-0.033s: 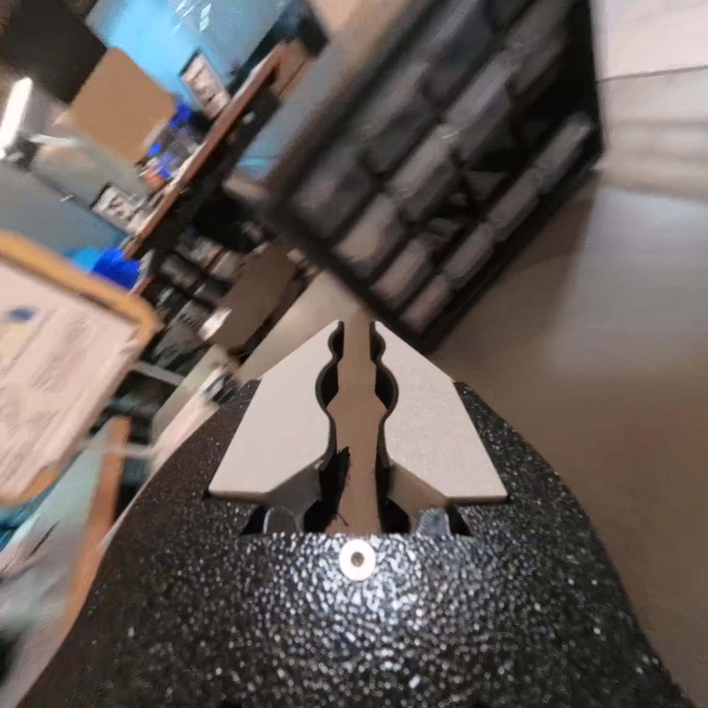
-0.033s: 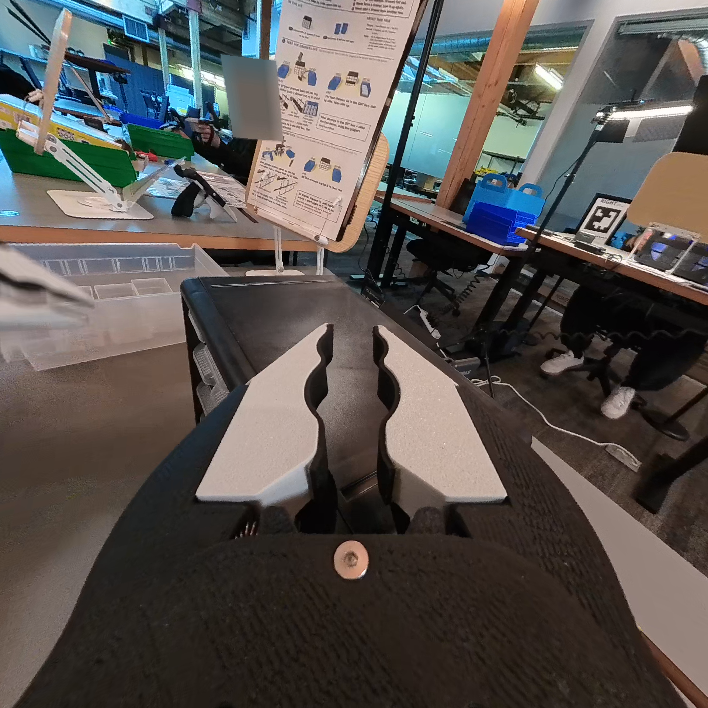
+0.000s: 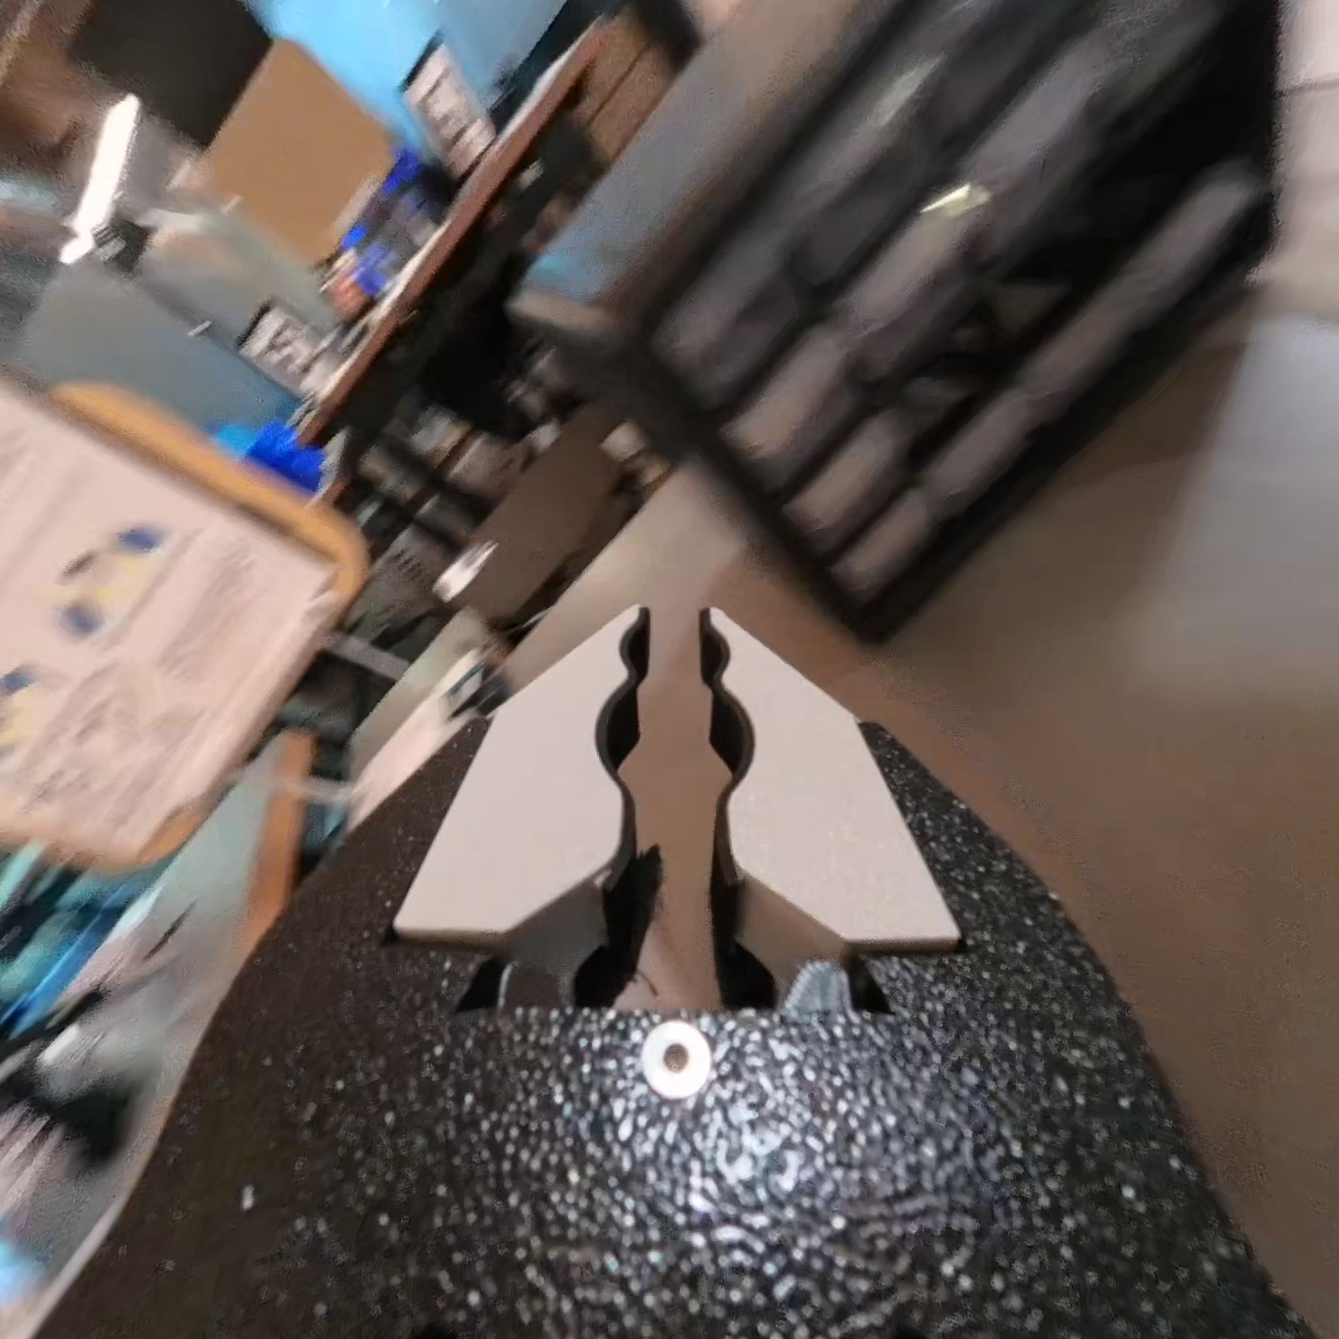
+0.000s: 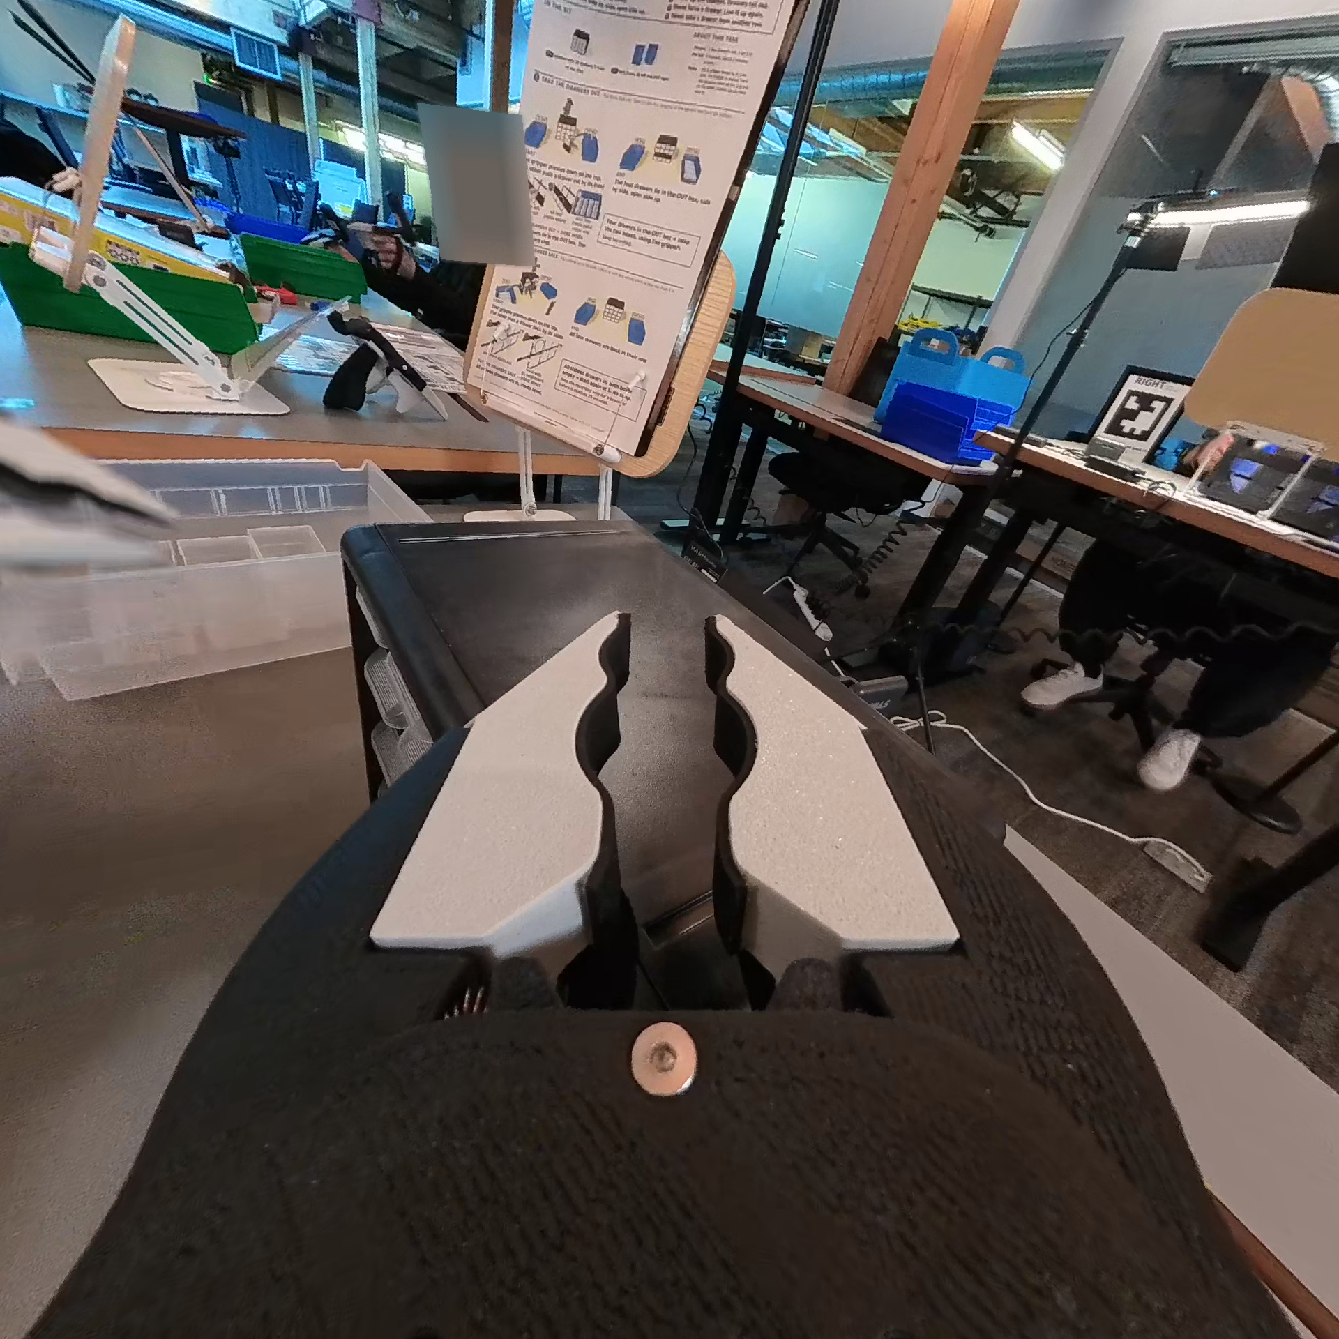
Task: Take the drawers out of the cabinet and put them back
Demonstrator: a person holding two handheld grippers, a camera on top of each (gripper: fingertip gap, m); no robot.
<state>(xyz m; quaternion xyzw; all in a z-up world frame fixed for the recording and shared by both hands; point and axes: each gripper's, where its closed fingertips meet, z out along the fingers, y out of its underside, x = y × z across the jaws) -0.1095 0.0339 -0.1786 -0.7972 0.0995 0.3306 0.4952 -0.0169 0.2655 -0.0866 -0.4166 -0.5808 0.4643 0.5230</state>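
The black cabinet (image 3: 1130,239) with rows of clear drawers (image 3: 869,406) stands on the tan table, blurred and tilted, ahead and right of my left gripper (image 3: 674,616). That gripper is off the cabinet; its jaws stand a narrow gap apart with nothing between them. My right gripper (image 4: 666,619) is just above the cabinet's flat black top (image 4: 522,580), jaws slightly parted and empty. A few drawer fronts (image 4: 388,681) show on the cabinet's face at the left. Clear drawers (image 4: 282,540) lie in a clear bin (image 4: 217,623) to the left.
An instruction board on a stand (image 4: 616,239) rises behind the cabinet and also shows in the left wrist view (image 3: 145,616). A blurred grey shape (image 4: 72,507) crosses the left edge. The table edge (image 4: 1159,1014) drops off at right, with desks, chairs and a seated person's legs beyond.
The left wrist view is smeared by motion and the cabinet sits slightly further right in it. The right gripper has not moved.
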